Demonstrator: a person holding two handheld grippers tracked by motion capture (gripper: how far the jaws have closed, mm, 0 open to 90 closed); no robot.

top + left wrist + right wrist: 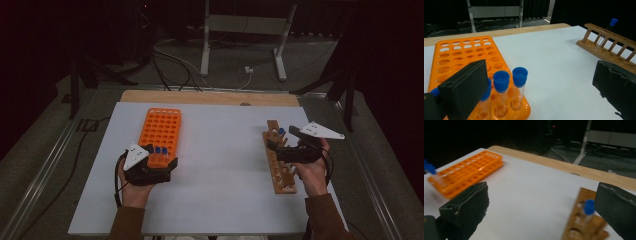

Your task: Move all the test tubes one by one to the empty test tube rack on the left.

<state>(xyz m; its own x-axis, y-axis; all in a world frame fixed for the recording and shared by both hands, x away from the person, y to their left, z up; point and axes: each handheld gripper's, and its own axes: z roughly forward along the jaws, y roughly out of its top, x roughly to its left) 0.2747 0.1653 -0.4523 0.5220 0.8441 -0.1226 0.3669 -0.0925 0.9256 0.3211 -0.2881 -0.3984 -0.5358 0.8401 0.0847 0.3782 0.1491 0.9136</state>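
Currently the left gripper (159,167) is sitting at the near end of the orange plastic tube rack (161,131), which is lying on the left half of the white bench (220,165), well in from its left edge. Its jaws are standing wide apart with nothing pinched between them. In the left gripper view, three clear glass test tubes with blue caps (519,87) are standing upright in the near row of the orange rack; they are lying between the two jaws but close beside the left one, which is partly covering the leftmost tube, while the right jaw is hanging well away over bare bench.

Meanwhile the right gripper (274,142) is hovering over the brown wooden peg rack (281,172), which is lying near the right edge of the bench, running from front to back. Its jaws are also spread wide and gripping nothing. In the right gripper view, a single blue-capped tube (587,213) is standing in the wooden rack, just inside the right jaw and apart from it, with the left jaw far across over white bench. The view is blurred, so finer contact is impossible to tell.
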